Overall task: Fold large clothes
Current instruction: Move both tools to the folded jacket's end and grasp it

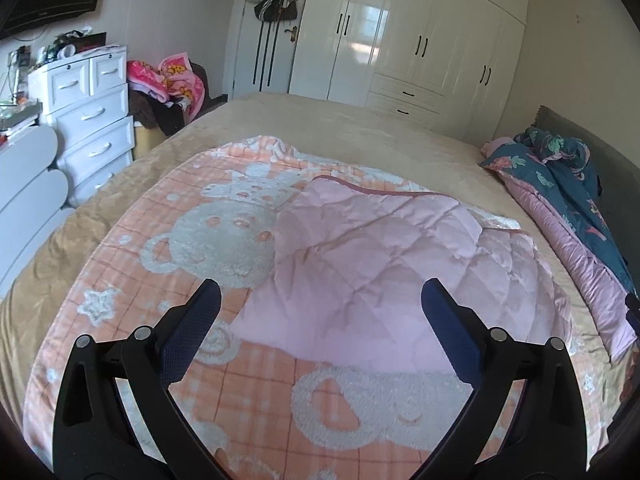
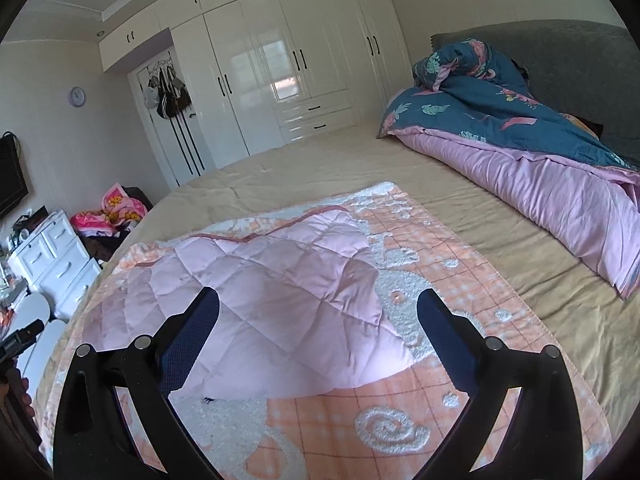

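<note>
An orange and white blanket with a bear pattern [image 1: 208, 240] lies spread on the bed; it also shows in the right wrist view [image 2: 440, 280]. Part of it is folded over and shows its pink quilted underside [image 1: 372, 256], also seen in the right wrist view [image 2: 272, 280]. My left gripper [image 1: 320, 300] is open and empty, held above the blanket's near part. My right gripper [image 2: 318, 304] is open and empty, above the pink quilted fold. Neither touches the cloth.
The bed has a tan sheet [image 1: 340, 124]. A blue floral and pink duvet [image 2: 520, 160] lies bundled by the grey headboard [image 2: 580, 72]. A white drawer unit [image 1: 92, 112] stands left of the bed. White wardrobes [image 2: 280, 60] line the far wall.
</note>
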Action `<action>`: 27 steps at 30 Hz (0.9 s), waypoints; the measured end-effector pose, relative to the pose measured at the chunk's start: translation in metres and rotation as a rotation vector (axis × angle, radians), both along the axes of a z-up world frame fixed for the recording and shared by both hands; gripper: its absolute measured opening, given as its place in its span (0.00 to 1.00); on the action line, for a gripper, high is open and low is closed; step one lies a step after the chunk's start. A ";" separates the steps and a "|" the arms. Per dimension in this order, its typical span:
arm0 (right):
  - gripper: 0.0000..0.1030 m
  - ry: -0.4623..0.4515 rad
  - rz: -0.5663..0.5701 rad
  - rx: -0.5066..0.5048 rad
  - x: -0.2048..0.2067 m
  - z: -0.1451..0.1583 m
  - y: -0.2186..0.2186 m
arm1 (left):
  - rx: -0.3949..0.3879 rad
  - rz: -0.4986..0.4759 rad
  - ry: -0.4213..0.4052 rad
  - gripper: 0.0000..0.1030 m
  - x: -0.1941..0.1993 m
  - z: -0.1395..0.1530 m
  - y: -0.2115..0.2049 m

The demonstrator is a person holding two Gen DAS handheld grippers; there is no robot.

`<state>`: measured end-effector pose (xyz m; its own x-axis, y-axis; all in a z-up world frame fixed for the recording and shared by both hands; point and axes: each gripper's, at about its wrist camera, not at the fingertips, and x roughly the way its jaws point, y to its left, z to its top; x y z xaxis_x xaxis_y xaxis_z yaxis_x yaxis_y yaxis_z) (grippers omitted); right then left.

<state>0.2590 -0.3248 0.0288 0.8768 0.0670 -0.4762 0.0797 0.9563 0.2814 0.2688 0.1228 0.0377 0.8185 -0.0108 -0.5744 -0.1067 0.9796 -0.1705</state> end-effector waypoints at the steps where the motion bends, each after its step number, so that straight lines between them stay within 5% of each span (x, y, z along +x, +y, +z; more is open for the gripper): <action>1: 0.96 -0.003 -0.004 0.004 -0.004 0.000 0.000 | 0.000 0.002 0.000 0.91 -0.003 -0.001 0.000; 12: 0.96 -0.003 -0.038 0.076 -0.023 -0.011 -0.010 | 0.018 0.002 0.041 0.91 -0.026 -0.021 -0.004; 27: 0.96 0.113 -0.090 0.087 -0.021 -0.056 -0.003 | -0.020 0.006 0.134 0.91 -0.023 -0.063 -0.014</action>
